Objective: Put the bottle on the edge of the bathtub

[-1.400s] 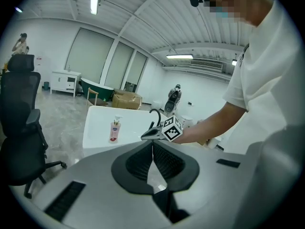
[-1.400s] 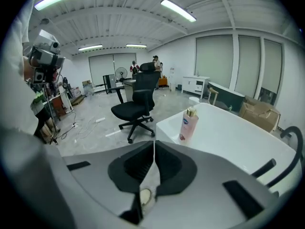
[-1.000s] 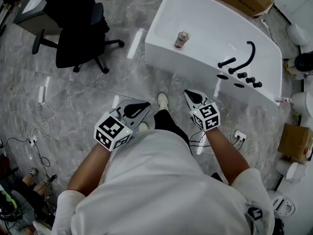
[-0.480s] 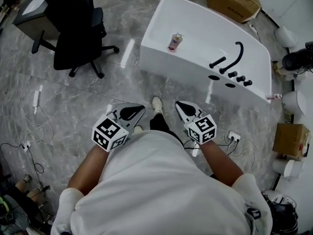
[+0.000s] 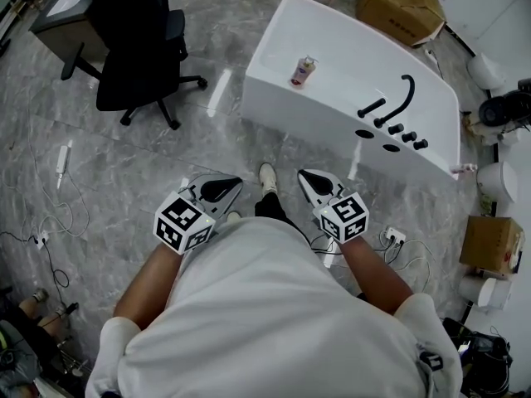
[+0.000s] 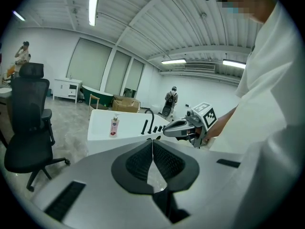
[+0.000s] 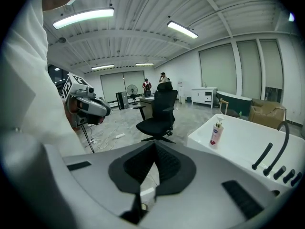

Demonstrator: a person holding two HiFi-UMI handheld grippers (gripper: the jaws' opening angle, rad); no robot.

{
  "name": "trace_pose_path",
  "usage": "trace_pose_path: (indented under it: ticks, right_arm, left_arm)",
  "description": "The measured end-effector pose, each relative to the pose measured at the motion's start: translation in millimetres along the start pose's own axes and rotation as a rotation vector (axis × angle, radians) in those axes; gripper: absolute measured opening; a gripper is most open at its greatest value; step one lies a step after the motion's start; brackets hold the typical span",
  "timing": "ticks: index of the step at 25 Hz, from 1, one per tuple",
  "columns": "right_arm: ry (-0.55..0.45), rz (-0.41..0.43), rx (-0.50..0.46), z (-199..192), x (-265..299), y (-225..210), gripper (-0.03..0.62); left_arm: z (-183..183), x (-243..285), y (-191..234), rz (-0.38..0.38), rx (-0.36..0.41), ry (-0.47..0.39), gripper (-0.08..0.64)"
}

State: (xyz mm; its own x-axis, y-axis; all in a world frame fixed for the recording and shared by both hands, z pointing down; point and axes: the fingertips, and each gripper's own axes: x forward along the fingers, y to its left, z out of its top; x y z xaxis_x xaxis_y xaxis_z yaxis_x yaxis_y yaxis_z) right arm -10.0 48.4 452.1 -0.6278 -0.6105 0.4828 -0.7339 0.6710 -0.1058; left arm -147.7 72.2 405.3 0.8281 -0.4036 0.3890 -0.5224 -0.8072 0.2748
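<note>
White bathtub [image 5: 274, 110] lies at 12 o'clock from the person. The bottle [image 5: 304, 70] stands upright on its edge, toward the tub's 10 o'clock end. Left gripper [image 5: 224, 186] and right gripper [image 5: 318, 186] hover by the torso, well apart from it, each with jaws pressed together on nothing. A chair [image 5: 137, 40] sits at 10 o'clock.

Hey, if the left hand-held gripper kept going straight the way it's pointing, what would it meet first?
Probably the bathtub, its near side wall; nothing shows in between, though depth is unclear.
</note>
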Motion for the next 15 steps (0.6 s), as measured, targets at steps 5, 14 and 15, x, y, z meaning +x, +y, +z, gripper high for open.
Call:
trace_pose_path:
  ticks: [5, 14, 15]
  right_arm:
    - [-0.002, 0.010, -0.013, 8, 0, 4, 0.008]
    - [-0.009, -0.001, -0.021, 13, -3, 4, 0.008]
    - [-0.010, -0.002, -0.019, 14, -3, 4, 0.008]
  left_arm:
    - [0, -5, -1, 0.003, -0.008, -0.011, 0.018]
    - [1, -5, -1, -0.013, 0.004, -0.012, 0.018]
    - [1, -5, 0, -0.014, 0.004, -0.011, 0.018]
